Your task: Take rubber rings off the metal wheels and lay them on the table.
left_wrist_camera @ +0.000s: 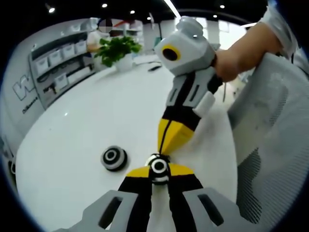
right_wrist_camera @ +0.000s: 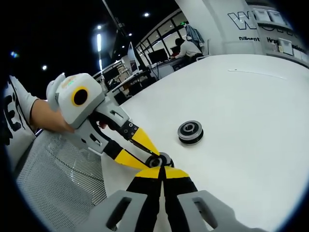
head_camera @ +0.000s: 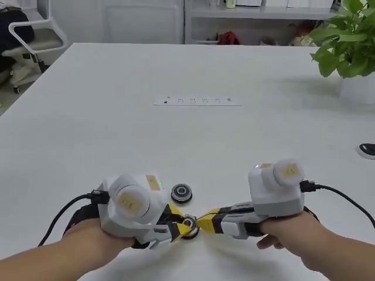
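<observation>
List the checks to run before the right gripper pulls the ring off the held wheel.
1. Left gripper clamped on the held wheel: ok.
2. Right gripper at the wheel's rim, jaws together: ok.
3. Rubber ring actually caught in the right jaws: cannot tell.
4. Second wheel lies apart from both grippers: ok.
5. Bare table nearby for laying the ring: ok.

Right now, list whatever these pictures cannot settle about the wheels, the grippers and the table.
- Held wheel: whether its rubber ring is on or partly off. The tips of the left gripper and right gripper cover it in every view.
- Right gripper: whether it pinches the ring or only touches the wheel; too small to tell.
- Printed strip, head view: marks too small to read.
- Dark object, head view: cut off by the right edge.
</observation>
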Motion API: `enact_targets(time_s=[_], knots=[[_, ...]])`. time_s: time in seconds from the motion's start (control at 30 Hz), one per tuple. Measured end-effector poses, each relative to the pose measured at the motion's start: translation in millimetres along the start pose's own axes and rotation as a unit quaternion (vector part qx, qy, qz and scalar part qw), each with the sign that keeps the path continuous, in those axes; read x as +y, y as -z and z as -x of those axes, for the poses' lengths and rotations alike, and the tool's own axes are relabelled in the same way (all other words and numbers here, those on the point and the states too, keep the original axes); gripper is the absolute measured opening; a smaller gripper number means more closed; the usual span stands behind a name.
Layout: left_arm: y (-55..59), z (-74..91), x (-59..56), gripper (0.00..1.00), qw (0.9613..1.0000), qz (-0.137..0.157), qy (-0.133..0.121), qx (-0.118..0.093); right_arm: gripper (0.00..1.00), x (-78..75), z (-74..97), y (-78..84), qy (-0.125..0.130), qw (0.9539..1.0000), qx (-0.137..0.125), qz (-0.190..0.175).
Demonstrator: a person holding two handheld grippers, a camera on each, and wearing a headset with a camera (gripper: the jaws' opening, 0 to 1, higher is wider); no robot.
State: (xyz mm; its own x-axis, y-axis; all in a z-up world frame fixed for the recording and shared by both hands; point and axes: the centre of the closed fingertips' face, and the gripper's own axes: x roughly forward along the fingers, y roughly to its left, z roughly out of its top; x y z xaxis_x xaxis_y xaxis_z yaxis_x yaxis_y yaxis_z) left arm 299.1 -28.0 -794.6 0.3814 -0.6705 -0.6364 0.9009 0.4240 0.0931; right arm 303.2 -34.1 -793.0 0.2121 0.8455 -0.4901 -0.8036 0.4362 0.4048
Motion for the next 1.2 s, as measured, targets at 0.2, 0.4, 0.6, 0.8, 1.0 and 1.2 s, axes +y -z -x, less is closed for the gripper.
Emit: enact_targets(time_s=[0.2, 0.4, 0.6, 0.8, 1.0, 1.2], knots=[[-0.1, 0.2, -0.2, 0.12, 1.0, 0.001, 0.0, 0.001, 0.0, 0.7, -0.4, -0.3, -0.002, 1.0, -0.001, -0.001], [0.1, 0.2, -0.3, 0.12, 1.0, 0.0, -0.001, 0.002, 0.0, 2.0, -0.7, -0.6, -0.006, 1.0, -0.003, -0.004], [0.1, 0.3, -0.7, 0.11, 1.0, 0.0, 0.0, 0.002, 0.0, 4.2, -1.3, -1.0, -0.012, 0.9999, -0.004, -0.008], [0.1, 0.2, -1.3, 0.11, 1.0, 0.001, 0.0, 0.002, 0.0, 6.3, -1.4, -1.9, -0.017, 0.9998, -0.008, -0.01], [0.1, -0.1, -1.3, 0.12, 1.0, 0.001, 0.0, 0.001, 0.0, 7.9, -1.3, -3.6, -0.021, 0.9996, -0.012, -0.013], [0.1, -0.1, -1.2, 0.12, 1.0, 0.002, 0.0, 0.0, 0.0, 10.0, -1.7, -5.6, -0.027, 0.9994, -0.017, -0.013]])
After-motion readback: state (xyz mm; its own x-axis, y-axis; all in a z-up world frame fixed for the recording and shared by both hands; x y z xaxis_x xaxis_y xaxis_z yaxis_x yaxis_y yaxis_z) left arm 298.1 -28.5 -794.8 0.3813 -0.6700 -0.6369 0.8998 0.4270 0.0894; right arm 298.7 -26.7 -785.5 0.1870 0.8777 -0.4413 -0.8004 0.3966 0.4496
